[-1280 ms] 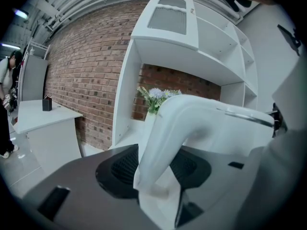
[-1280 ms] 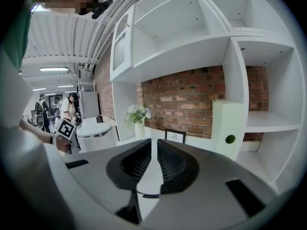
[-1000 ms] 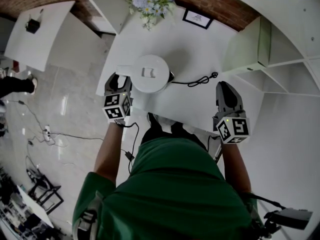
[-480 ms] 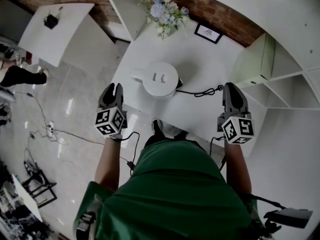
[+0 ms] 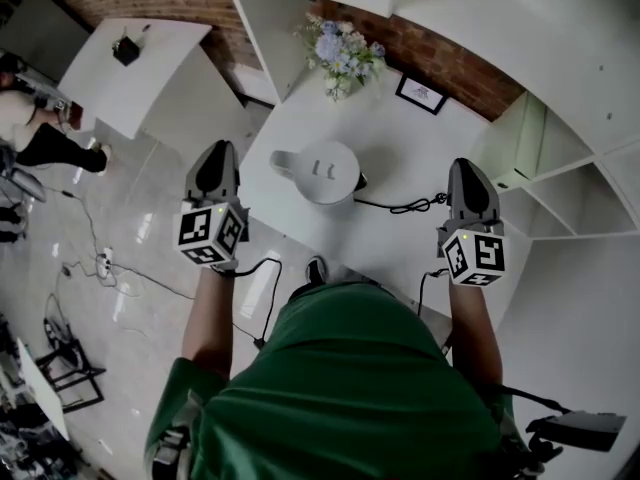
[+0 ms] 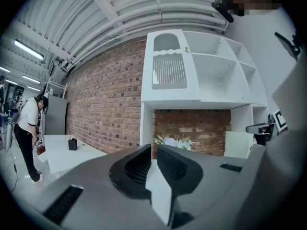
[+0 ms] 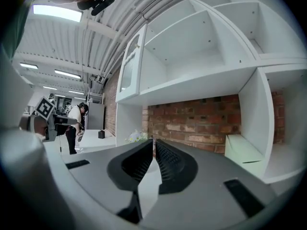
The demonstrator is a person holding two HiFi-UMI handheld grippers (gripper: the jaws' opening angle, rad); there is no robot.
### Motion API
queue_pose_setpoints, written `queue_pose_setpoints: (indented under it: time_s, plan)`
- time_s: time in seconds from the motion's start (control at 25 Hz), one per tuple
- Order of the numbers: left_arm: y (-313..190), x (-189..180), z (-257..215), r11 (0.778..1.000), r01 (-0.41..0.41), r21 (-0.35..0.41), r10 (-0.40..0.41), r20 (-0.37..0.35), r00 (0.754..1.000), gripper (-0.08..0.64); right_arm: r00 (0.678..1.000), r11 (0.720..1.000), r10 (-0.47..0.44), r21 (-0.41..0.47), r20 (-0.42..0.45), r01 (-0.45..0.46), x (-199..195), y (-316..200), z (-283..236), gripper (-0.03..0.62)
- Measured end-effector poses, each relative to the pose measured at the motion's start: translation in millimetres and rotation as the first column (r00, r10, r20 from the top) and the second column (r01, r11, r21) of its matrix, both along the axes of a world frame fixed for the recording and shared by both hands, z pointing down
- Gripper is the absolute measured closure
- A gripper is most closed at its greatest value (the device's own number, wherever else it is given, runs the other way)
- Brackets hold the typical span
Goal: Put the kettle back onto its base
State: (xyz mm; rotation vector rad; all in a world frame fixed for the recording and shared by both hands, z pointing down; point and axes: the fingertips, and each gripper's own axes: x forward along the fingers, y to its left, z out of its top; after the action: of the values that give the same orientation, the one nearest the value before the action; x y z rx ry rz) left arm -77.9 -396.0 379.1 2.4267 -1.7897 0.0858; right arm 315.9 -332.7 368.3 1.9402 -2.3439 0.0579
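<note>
Behind kettle (image 5: 322, 171), framed print (image 5: 421, 94), lettering illegible

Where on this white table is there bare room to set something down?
Bare: the table between the picture frame and the cord, right of the kettle; also the near edge in front of the cord. Crowded: back left, flowers close behind the kettle.
</note>
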Motion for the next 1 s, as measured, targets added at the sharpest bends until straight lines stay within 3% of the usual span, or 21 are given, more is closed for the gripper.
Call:
queue_pose_setpoints:
  time_s: [0.32, 1.0]
  plan:
    - [0.7, 5.4, -61.3, 0.987, 0.023, 0.161, -0.023, 0.0, 1.0, 0.508, 1.0, 0.992, -0.02, 0.122, -0.003, 0.02, 2.2, -2.2, -42.0, 0.561]
    - [21.2, 18.0, -65.2, 0.986, 0.008, 0.166, -0.012, 0.025, 1.0, 0.508, 1.0, 0.985, -0.017, 0.171, -0.019, 0.02, 5.1, 18.3, -60.0, 0.561]
